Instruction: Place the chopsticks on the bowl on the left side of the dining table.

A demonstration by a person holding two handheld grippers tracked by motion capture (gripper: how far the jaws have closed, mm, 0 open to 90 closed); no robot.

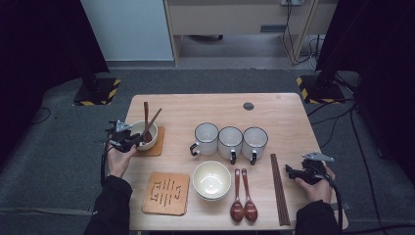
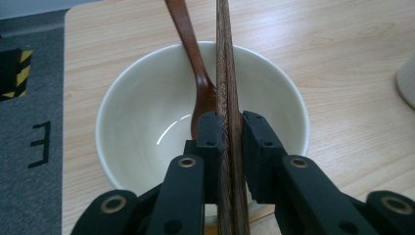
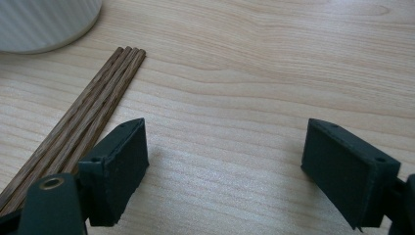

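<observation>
A white bowl (image 1: 152, 129) sits on a wooden coaster (image 1: 159, 147) at the table's left. A wooden spoon (image 2: 188, 44) leans inside the bowl (image 2: 142, 112). My left gripper (image 2: 234, 122) is shut on a pair of dark wooden chopsticks (image 2: 226, 73) that reach across the bowl beside the spoon. From above, that gripper (image 1: 131, 142) is at the bowl's near left rim, with the chopsticks (image 1: 154, 119) slanting up and away. My right gripper (image 1: 292, 172) stands open just above the table at the right, with nothing between its pads (image 3: 122, 161). More chopsticks (image 3: 98, 107) lie to its left.
Three white mugs (image 1: 230, 142) stand in a row mid-table. In front of them are a second white bowl (image 1: 211, 180), two wooden spoons (image 1: 243, 196), a patterned coaster (image 1: 166, 193) and the loose chopsticks (image 1: 279, 188). A ribbed mug (image 3: 44, 19) is beyond the right gripper.
</observation>
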